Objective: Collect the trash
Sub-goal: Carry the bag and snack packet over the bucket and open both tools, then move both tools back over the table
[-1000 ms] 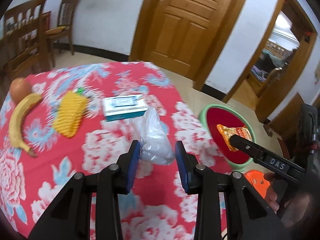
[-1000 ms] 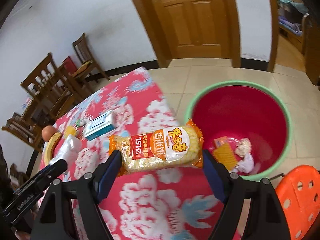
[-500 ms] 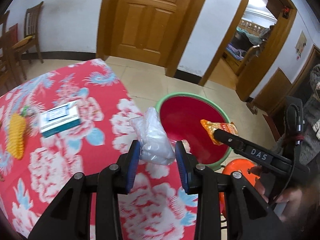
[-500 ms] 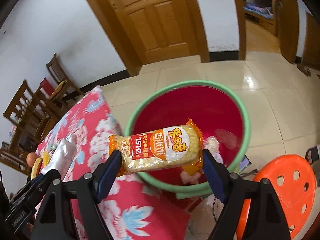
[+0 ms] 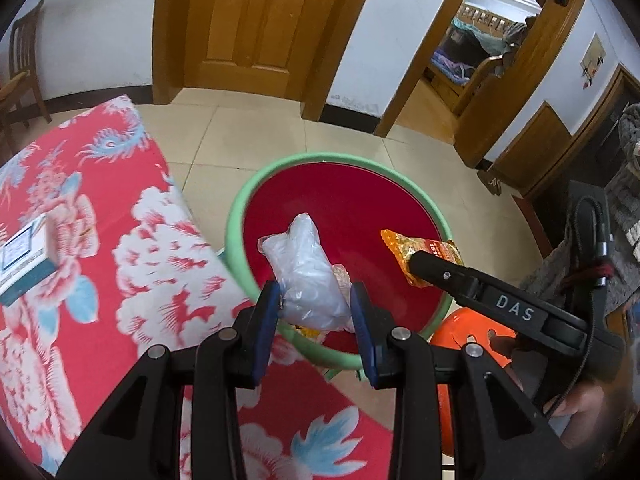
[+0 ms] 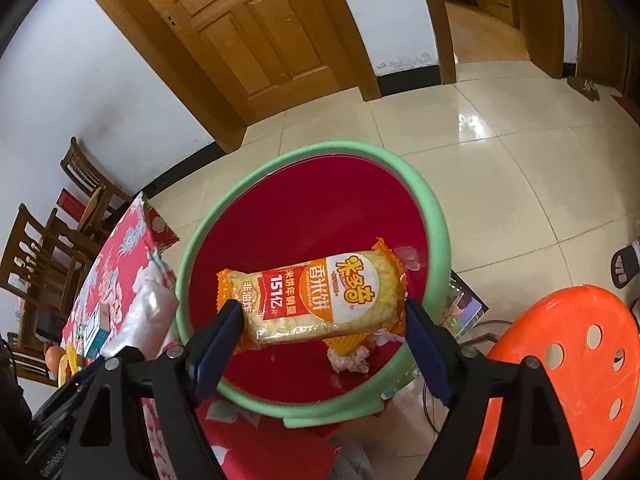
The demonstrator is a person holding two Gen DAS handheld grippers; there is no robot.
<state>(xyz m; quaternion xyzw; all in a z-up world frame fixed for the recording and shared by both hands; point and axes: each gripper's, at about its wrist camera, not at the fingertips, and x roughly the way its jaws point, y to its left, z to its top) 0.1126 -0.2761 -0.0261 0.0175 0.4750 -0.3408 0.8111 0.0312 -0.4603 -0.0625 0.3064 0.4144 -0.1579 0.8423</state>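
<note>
Desk (image 5: 80,280): covered by a red floral cloth; its right edge is seen just beside the basin.
Basin (image 6: 436,216): red inside with a green rim, set on the tiled floor between the desk and the orange stool (image 6: 568,360); crumpled scraps are seen on its bottom.
Left tongs (image 5: 314,304): clenched on the clear plastic bag (image 5: 306,276), which is held above the basin's near rim, at the side nearest the desk.
Right tongs (image 6: 324,326): clenched on the snack packet (image 6: 316,298), gripped across its length by both pads and held over the basin's interior.
Snack packet: orange and yellow with a red band and printed characters, lying roughly level between the pads.
Small box (image 5: 24,260): white and teal, left on the desk well back from its right edge.
</note>
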